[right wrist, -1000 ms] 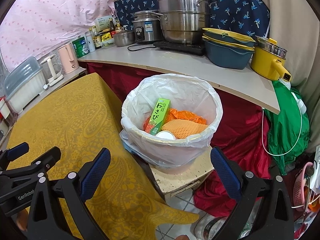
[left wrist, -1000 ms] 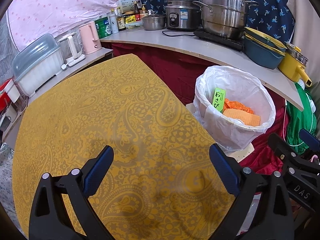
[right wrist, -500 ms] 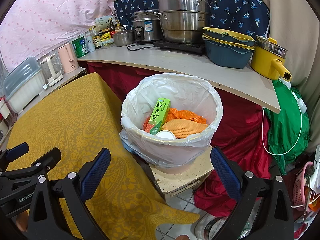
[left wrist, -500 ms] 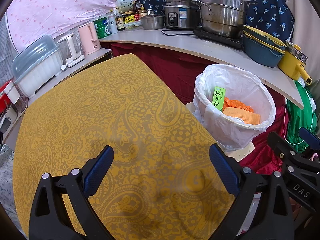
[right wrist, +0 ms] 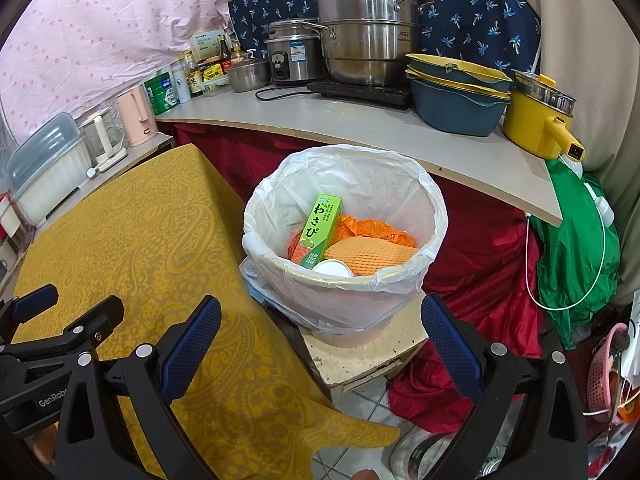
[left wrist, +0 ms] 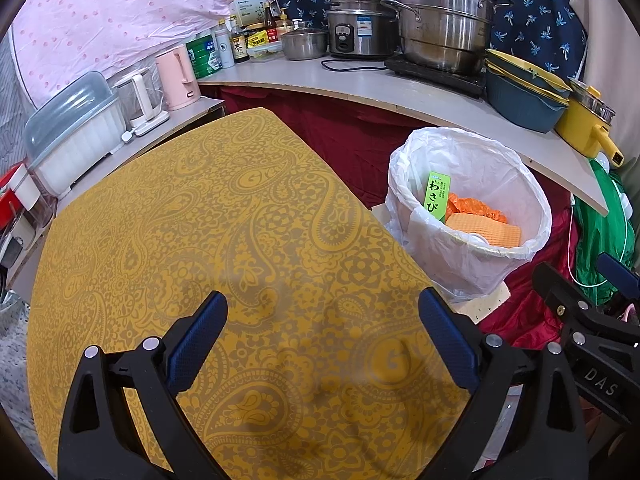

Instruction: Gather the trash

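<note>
Both hand-held grippers, left [left wrist: 320, 340] and right [right wrist: 320, 344], are wide apart and hold nothing. Ahead of the right one, the white-lined round bin [right wrist: 400, 280] keeps the green cardboard box [right wrist: 322, 232] and orange wrappers [right wrist: 372, 256], probably because collecting is finished; the yellow patterned tabletop [left wrist: 200, 220] before the left one shows no trash.

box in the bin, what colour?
Green box with white Japanese lettering, clearest in the right wrist view.

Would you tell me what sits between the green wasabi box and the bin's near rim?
In the right wrist view, a white cup lies between the wasabi box and the bin's near rim.
</note>
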